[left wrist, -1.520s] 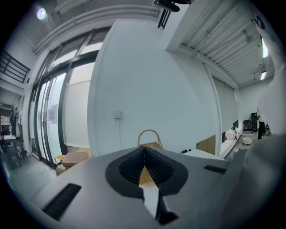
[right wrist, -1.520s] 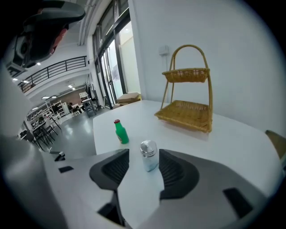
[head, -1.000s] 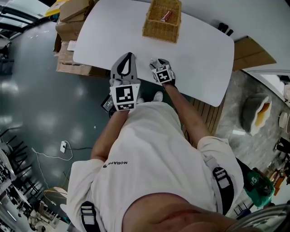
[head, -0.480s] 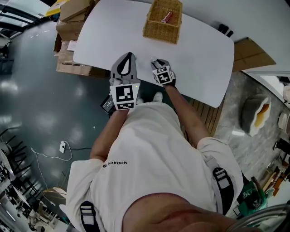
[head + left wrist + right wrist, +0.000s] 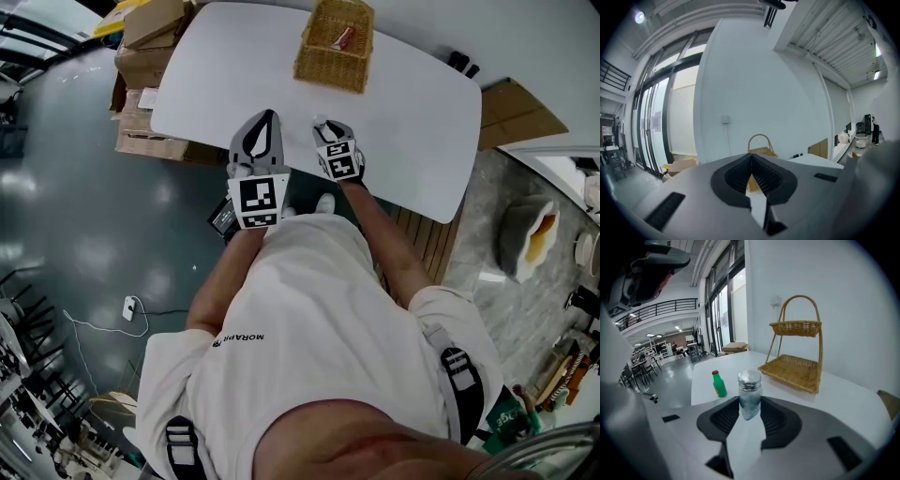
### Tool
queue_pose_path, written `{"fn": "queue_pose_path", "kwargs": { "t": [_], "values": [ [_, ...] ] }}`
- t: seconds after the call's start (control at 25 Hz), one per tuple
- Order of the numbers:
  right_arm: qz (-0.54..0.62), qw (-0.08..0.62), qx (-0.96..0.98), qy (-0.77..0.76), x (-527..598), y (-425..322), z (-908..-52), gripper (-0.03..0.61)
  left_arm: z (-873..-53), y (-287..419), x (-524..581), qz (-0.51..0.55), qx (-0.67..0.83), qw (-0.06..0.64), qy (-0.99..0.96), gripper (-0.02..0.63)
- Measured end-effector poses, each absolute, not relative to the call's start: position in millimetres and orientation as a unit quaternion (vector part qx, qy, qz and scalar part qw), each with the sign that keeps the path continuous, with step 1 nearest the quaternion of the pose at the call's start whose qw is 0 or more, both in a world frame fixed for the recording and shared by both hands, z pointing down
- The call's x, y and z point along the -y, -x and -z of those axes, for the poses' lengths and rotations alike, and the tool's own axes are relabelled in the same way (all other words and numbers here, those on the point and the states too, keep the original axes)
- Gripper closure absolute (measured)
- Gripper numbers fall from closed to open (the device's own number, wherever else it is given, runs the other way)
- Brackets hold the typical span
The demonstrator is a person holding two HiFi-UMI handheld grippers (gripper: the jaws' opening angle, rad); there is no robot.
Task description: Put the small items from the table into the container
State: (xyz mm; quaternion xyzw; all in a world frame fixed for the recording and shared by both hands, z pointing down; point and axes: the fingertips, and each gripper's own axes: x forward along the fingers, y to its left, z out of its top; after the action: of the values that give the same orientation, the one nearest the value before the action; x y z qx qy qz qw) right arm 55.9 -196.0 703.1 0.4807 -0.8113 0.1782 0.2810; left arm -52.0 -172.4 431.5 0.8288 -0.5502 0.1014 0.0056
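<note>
A glass shaker (image 5: pixel 749 394) with a silver cap stands upright between the pads of my right gripper (image 5: pixel 750 405), whose jaws are closing on it and press its sides. Behind it, a small green bottle (image 5: pixel 719 383) with a red cap stands on the white table (image 5: pixel 843 394). The two-tier wicker basket (image 5: pixel 794 366) is farther back on the right. In the head view the basket (image 5: pixel 335 42) sits at the table's far edge with a red item (image 5: pixel 343 36) inside. My right gripper (image 5: pixel 324 126) hovers over the near edge. Beside it my left gripper (image 5: pixel 265 116) is shut and holds nothing (image 5: pixel 751 157).
Cardboard boxes (image 5: pixel 150 37) are stacked on the floor left of the table, and a flat cardboard sheet (image 5: pixel 516 108) lies to its right. A small black object (image 5: pixel 459 61) rests near the table's far right corner. The table's near edge runs just under both grippers.
My right gripper has closed on the shaker and risen a little with it. The left gripper has stayed where it was.
</note>
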Motion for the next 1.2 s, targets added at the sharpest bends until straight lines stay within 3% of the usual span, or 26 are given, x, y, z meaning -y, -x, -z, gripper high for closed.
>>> {"fn": "queue_pose_path", "kwargs": {
  "t": [0.6, 1.2],
  "values": [
    [-0.14, 0.165, 0.817, -0.535, 222, -71, -585, 0.426, -426, 41, 166, -0.09, 0.545, 0.0, -0.834, 0.609],
    [-0.118, 0.117, 0.816, -0.553, 250, -77, -519, 0.428, -423, 44, 157, -0.087, 0.551, 0.0, -0.83, 0.61]
  ]
}}
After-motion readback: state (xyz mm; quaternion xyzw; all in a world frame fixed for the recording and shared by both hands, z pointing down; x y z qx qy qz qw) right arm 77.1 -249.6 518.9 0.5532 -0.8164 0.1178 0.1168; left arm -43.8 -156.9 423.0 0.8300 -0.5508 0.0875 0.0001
